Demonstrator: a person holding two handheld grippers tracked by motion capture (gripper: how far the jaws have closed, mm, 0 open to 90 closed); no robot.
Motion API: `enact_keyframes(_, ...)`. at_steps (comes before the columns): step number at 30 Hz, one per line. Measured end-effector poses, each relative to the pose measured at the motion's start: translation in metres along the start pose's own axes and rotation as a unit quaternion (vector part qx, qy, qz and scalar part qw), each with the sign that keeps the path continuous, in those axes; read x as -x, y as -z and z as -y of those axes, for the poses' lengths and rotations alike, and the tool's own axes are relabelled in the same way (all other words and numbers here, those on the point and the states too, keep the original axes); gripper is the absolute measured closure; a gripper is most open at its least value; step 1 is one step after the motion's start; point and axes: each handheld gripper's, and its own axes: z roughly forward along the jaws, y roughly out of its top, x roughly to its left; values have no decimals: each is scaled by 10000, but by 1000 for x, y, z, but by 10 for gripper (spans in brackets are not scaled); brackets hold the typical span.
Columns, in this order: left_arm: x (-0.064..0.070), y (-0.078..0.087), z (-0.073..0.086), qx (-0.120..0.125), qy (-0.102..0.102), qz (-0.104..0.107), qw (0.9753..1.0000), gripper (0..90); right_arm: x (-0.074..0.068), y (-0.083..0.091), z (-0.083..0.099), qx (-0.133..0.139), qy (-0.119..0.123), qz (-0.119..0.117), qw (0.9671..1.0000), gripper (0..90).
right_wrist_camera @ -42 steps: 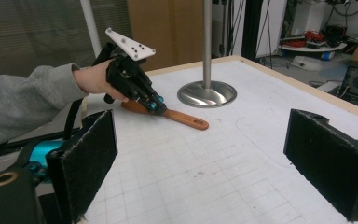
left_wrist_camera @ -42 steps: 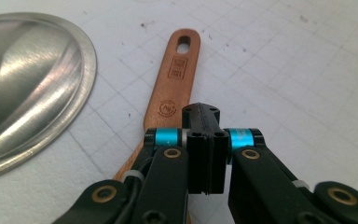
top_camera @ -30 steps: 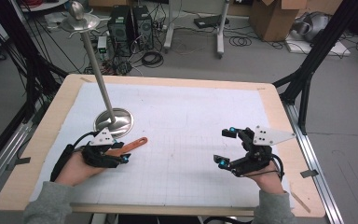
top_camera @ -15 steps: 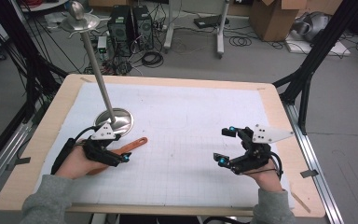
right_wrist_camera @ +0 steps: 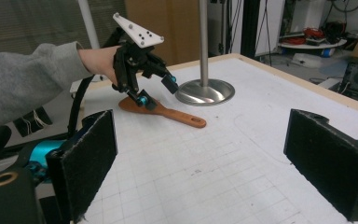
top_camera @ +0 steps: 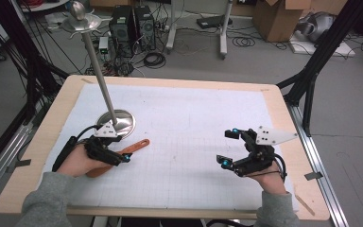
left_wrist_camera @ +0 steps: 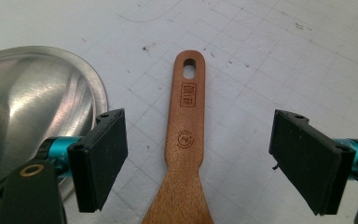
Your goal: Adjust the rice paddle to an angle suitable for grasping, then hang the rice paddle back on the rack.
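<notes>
Here the left gripper (top_camera: 118, 150), jaws released, straddles the flat brown wooden spatula (left_wrist_camera: 185, 140) without touching it; the spatula lies near the desk's (top_camera: 179, 94) left edge, beside the round steel stand base (top_camera: 118, 124). The right gripper (top_camera: 230, 147) hovers wide open near the right edge.

Steel stand (top_camera: 116, 124) on the gridded table (top_camera: 194, 118); computer towers (top_camera: 132, 23) beyond.

My left tongs (left_wrist_camera: 198, 158) straddle the spatula (left_wrist_camera: 186, 135) with room each side; the stand base (left_wrist_camera: 37, 107) crowds their left jaw. Right tongs (top_camera: 231, 147) have bare mat around.
</notes>
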Motion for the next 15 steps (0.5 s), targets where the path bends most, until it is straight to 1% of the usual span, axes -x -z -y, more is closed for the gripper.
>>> enact_keyframes(2, -2, -1, 0, -23, -16, 10, 10000, 196, 0, 0, 0, -34, -2, -2, 10000, 84)
enact_keyframes(4, -2, -3, 0, -64, 10, 0, 10000, 196, -1, 1, 1, -40, -24, -16, 10000, 84)
enact_keyframes(6, -2, -5, 1, -122, 3, 40, 9999, 196, -1, 2, 1, -15, -5, 10, 10000, 84)
enact_keyframes(9, -2, -6, 0, -106, -50, 87, 9999, 196, -2, 5, 1, 29, -37, 26, 10000, 84)
enact_keyframes(12, -3, -7, 0, -107, -70, 165, 9998, 196, -2, 4, 1, 28, 4, 25, 10000, 84)
enact_keyframes(13, -4, -8, 0, -133, -79, 174, 9997, 196, -3, 4, 1, -7, -31, 8, 10000, 84)
enact_keyframes(15, -6, -10, 0, -158, -29, 160, 9997, 196, -3, 4, 3, -52, -21, -4, 10000, 84)
